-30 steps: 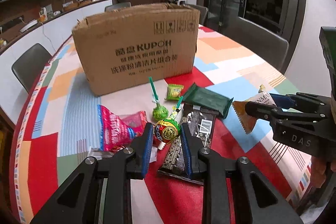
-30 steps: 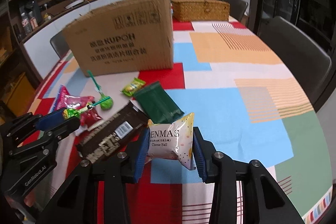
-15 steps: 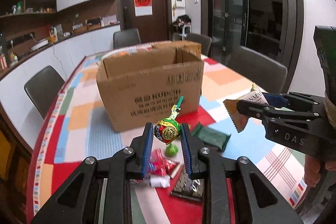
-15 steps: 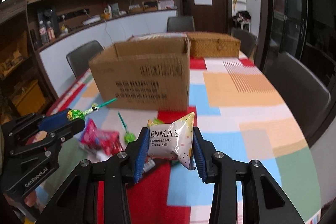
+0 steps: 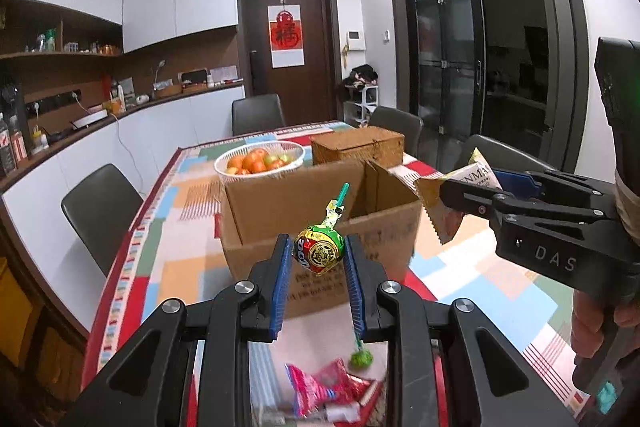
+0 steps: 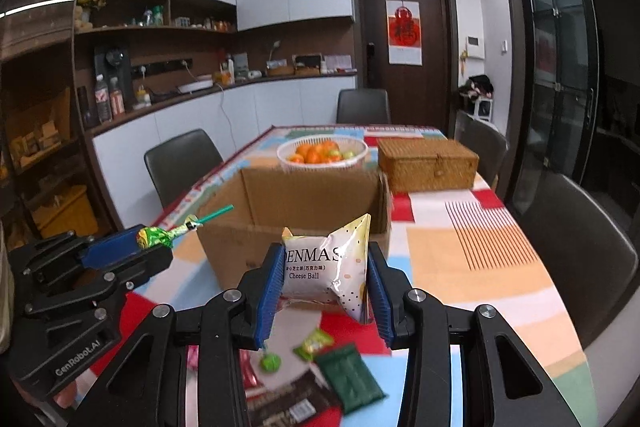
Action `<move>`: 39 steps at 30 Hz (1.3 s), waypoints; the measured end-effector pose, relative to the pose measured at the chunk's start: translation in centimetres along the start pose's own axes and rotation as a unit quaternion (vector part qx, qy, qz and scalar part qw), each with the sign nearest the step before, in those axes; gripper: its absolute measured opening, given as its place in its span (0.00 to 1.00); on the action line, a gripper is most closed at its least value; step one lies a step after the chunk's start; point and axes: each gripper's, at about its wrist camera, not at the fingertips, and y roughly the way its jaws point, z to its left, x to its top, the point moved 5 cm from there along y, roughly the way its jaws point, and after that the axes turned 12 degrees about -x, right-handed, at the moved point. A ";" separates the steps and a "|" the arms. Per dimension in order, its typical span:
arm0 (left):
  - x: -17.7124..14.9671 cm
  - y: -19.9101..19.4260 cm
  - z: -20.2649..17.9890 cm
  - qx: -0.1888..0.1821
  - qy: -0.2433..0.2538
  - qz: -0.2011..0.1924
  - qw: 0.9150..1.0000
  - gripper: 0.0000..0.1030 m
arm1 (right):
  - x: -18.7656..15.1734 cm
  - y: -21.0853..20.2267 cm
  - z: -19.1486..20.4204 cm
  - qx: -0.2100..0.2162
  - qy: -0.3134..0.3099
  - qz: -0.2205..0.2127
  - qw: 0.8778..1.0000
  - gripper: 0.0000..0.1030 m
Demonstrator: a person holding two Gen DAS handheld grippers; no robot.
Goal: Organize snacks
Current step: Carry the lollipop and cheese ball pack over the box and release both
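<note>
On the left wall, dark shelves and a long white counter (image 6: 224, 99) carry bottles and small appliances, with a grey chair (image 6: 182, 163) pulled up beside the table. The table wears a bright patchwork cloth (image 6: 472, 247) of red, blue, orange and green blocks. The left gripper (image 5: 319, 257) is raised above it, its blue pads closed on the wrapped head of a lollipop (image 5: 319, 253), green stick pointing up toward the open cardboard box (image 5: 320, 223). Below it, loose snacks lie on the cloth: a pink packet (image 5: 320, 387), a second green lollipop (image 5: 361, 358), a dark green packet (image 6: 350, 377) and a brown bar (image 6: 292, 405). Behind the box sit a white basket of fruit (image 6: 322, 151) and a wicker case (image 6: 428, 163). The right gripper (image 6: 322, 279) is clamped on a cheese ball bag (image 6: 328, 269), held up in front of the box. A dark door (image 6: 404, 63) with a red hanging stands at the back, and black glass doors (image 6: 560, 67) fill the right wall.
</note>
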 end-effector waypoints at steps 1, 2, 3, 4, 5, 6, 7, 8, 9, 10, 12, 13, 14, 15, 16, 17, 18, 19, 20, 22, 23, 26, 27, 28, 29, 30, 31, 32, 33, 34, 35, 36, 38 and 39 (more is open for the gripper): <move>0.4 0.2 0.3 -0.001 -0.002 -0.001 1.000 0.26 | 0.4 0.3 0.0 0.001 0.000 -0.003 1.000 0.40; 0.9 0.4 0.6 -0.002 -0.005 -0.001 1.000 0.26 | 1.0 0.6 0.2 0.002 0.001 -0.007 1.000 0.40; 1.4 0.5 0.9 -0.003 -0.007 -0.003 1.000 0.26 | 1.5 0.8 0.2 0.002 -0.001 -0.010 1.000 0.40; 1.8 0.6 1.2 -0.003 -0.006 -0.005 1.000 0.26 | 2.1 1.2 0.3 0.002 -0.001 -0.013 1.000 0.40; 2.3 0.7 1.5 0.000 -0.004 -0.009 1.000 0.26 | 2.6 1.5 0.4 0.004 -0.001 -0.015 1.000 0.40; 2.7 0.8 1.8 0.004 -0.001 -0.011 1.000 0.26 | 3.0 1.7 0.5 0.005 -0.002 -0.017 1.000 0.40; 3.2 0.8 2.0 0.006 0.001 -0.014 1.000 0.26 | 3.6 2.0 0.7 0.004 -0.003 -0.018 1.000 0.40; 3.7 1.1 2.4 0.009 0.003 -0.016 1.000 0.26 | 4.0 2.4 0.8 0.005 -0.003 -0.020 1.000 0.40; 4.1 1.3 2.7 0.010 0.004 -0.016 1.000 0.26 | 4.5 2.7 0.9 0.006 -0.004 -0.021 1.000 0.40; 4.4 1.6 2.9 0.010 0.005 -0.016 1.000 0.26 | 5.1 3.2 1.0 0.005 -0.004 -0.021 1.000 0.40; 5.2 2.4 3.5 0.013 0.005 -0.015 1.000 0.26 | 5.8 4.3 1.1 0.008 -0.002 -0.017 1.000 0.40; 5.4 2.8 3.8 0.012 0.005 -0.012 1.000 0.26 | 6.2 4.8 1.1 0.009 0.000 -0.014 1.000 0.40; 5.7 3.3 4.3 0.013 0.003 -0.009 1.000 0.26 | 6.5 5.1 1.2 0.010 0.001 -0.013 1.000 0.40; 5.8 3.7 4.7 0.014 0.002 -0.005 1.000 0.26 | 6.8 5.8 1.3 0.011 -0.001 -0.009 1.000 0.40; 5.9 4.4 5.1 0.010 -0.002 0.003 1.000 0.26 | 7.1 6.4 1.4 0.009 -0.002 -0.005 1.000 0.40; 6.0 5.0 5.6 0.007 -0.007 0.009 1.000 0.26 | 7.2 6.9 1.4 0.008 0.000 -0.002 1.000 0.40; 6.1 5.7 6.0 0.005 -0.012 0.016 1.000 0.26 | 7.4 7.7 1.4 0.007 0.000 0.004 1.000 0.40; 6.0 6.6 6.5 0.004 -0.018 0.026 0.999 0.26 | 7.5 8.2 1.4 0.006 0.001 0.011 1.000 0.40; 5.9 7.2 6.9 0.003 -0.021 0.033 0.999 0.26 | 7.6 8.8 1.5 0.009 0.003 0.017 1.000 0.40; 5.7 8.5 7.6 -0.001 -0.031 0.048 0.998 0.26 | 7.6 10.2 1.6 0.008 0.002 0.030 1.000 0.40; 5.5 9.2 7.9 -0.001 -0.034 0.056 0.998 0.26 | 7.6 10.8 1.7 0.006 0.001 0.037 0.999 0.40; 4.9 10.8 8.7 0.003 -0.043 0.074 0.996 0.26 | 7.3 12.7 1.7 0.001 -0.002 0.056 0.998 0.40; 4.7 11.3 8.9 0.003 -0.049 0.080 0.996 0.26 | 7.1 13.4 1.8 -0.001 -0.002 0.063 0.998 0.40; 4.5 11.5 9.0 0.002 -0.053 0.083 0.995 0.26 | 6.9 13.9 1.7 -0.003 -0.001 0.071 0.997 0.40; 4.3 11.8 9.2 -0.001 -0.058 0.088 0.994 0.26 | 6.8 14.3 1.7 -0.005 0.001 0.077 0.997 0.40; 4.2 12.1 9.3 -0.001 -0.062 0.092 0.994 0.28 | 6.6 14.8 1.7 -0.003 0.004 0.085 0.996 0.40; 4.2 12.3 9.3 0.003 -0.062 0.094 0.994 0.39 | 6.5 15.1 1.7 -0.003 0.006 0.089 0.996 0.41; 4.2 12.2 9.4 0.010 -0.060 0.095 0.994 0.45 | 6.3 15.4 1.7 -0.004 0.008 0.093 0.996 0.41; 4.2 12.0 9.3 0.016 -0.059 0.090 0.994 0.54 | 6.3 15.5 1.7 -0.004 0.010 0.094 0.996 0.47; 4.2 11.7 9.3 0.021 -0.059 0.086 0.994 0.55 | 6.2 15.7 1.7 -0.006 0.011 0.097 0.995 0.51; 4.1 11.3 9.2 0.022 -0.058 0.085 0.994 0.55 | 6.1 15.7 1.6 -0.010 0.012 0.100 0.995 0.56; 4.1 10.7 9.0 0.021 -0.057 0.083 0.995 0.55 | 6.1 15.5 1.5 -0.011 0.016 0.098 0.995 0.57; 4.0 9.6 8.7 0.029 -0.048 0.076 0.996 0.58 | 5.8 14.7 1.5 -0.009 0.014 0.091 0.996 0.57; 4.0 9.1 8.5 0.033 -0.042 0.073 0.996 0.60 | 5.6 14.2 1.5 -0.006 0.011 0.088 0.996 0.57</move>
